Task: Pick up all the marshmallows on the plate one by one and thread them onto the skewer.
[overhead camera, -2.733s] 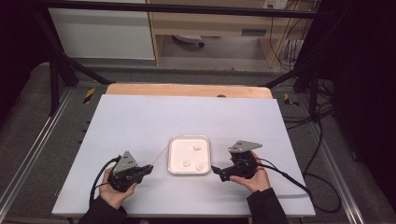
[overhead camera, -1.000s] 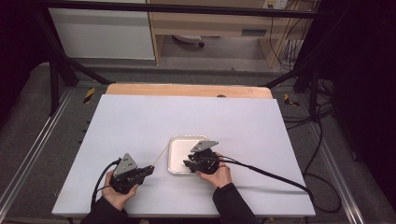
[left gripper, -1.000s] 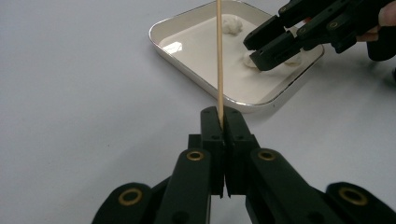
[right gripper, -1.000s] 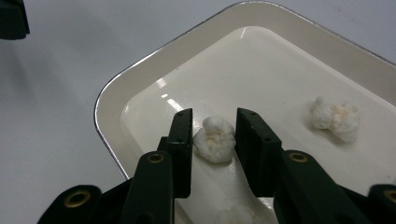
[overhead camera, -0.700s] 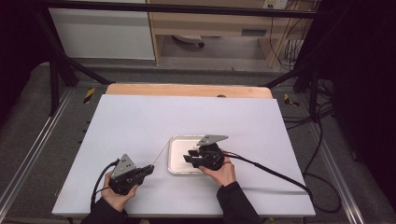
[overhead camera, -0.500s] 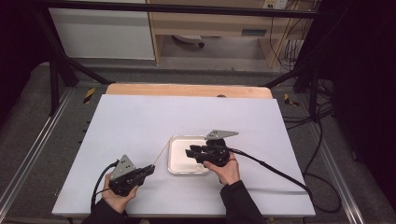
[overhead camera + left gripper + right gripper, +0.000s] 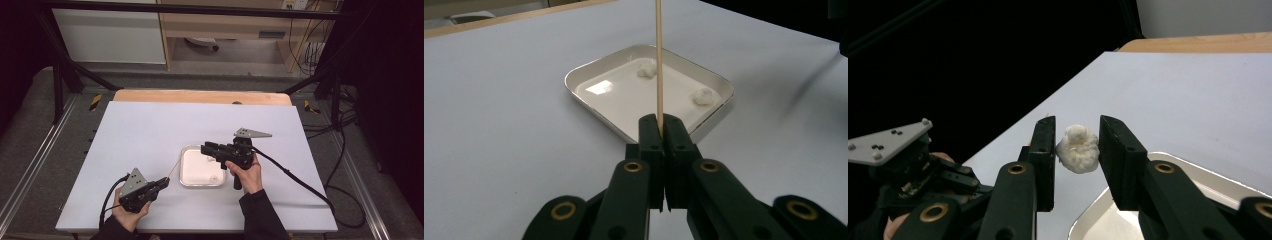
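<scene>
Left tongs (image 7: 660, 131) sit low at near-left of the bench (image 7: 150, 125), jaws pinched tight on a thin wooden skewer (image 7: 658, 60), which runs up and fwd from the tips toward the white tray (image 7: 719, 107). Right tongs (image 7: 1077, 145) are held above the tray's right edge in the high view, jaws narrow and closed on a small white lump, prob. a marshmallow (image 7: 1077, 148); the pads press it on both sides, slight squeeze visible. Two more lumps (image 7: 647, 68) lie in the tray, apart from each other, one near the far wall, one toward the right wall. Tray rests flat, mid-bench, just beyond the skewer's tip as far as can be judged; the tip itself is too fine to place exactly. Assessment: step in hand appears to be threading the held lump onto the skewer. Recommendations: keep the left tongs steady w/ no roll, so the point stays fixed; bring the lump to the point, not the reverse. Line the lump's centre w/ the skewer axis before pushing; an off-centre entry would likely tear out the side. Keep squeeze as is — harder and the lump deforms, looser and it may spin or drop. Push along the skewer's length only. Risk: thin skewer may flex or slip in the grip under sideways load.
</scene>
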The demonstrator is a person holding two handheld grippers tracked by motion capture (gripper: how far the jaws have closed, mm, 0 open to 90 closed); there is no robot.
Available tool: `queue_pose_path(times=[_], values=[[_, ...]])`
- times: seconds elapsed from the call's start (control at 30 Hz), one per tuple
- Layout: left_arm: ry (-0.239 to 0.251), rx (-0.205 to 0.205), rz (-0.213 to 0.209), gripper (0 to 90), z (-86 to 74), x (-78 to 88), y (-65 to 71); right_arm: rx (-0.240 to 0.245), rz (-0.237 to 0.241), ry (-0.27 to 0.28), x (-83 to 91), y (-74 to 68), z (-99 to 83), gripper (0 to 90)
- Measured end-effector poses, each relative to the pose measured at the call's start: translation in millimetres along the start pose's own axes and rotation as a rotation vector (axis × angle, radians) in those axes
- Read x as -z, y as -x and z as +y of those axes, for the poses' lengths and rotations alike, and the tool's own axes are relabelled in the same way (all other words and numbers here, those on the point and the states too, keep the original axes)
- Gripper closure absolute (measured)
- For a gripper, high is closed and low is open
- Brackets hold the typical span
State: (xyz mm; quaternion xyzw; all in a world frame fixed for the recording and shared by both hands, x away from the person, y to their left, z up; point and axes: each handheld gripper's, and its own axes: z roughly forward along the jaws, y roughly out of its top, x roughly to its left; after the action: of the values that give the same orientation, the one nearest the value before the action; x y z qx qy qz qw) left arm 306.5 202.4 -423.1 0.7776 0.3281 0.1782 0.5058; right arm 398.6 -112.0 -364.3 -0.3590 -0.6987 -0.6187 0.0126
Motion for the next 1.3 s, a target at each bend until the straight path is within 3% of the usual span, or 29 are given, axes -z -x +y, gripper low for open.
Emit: queue_pose_path(times=[0.4, 0.9, 1.3], values=[[0.020, -0.026, -0.017, 88.3, 1.5, 0.2, 3.8, -0.053, 0.083, 0.037, -4.0, -3.0, 12.2, 71.6], [0.021, -0.069, -0.034, 88.4, 2.5, -1.0, 9.8, -0.100, 0.174, 0.000, -10.5, 0.3, 8.8, 72.6], [0.019, -0.086, -0.036, 88.4, 2.3, -0.7, 10.7, -0.084, 0.185, -0.020, -6.2, -0.6, 10.6, 74.0]])
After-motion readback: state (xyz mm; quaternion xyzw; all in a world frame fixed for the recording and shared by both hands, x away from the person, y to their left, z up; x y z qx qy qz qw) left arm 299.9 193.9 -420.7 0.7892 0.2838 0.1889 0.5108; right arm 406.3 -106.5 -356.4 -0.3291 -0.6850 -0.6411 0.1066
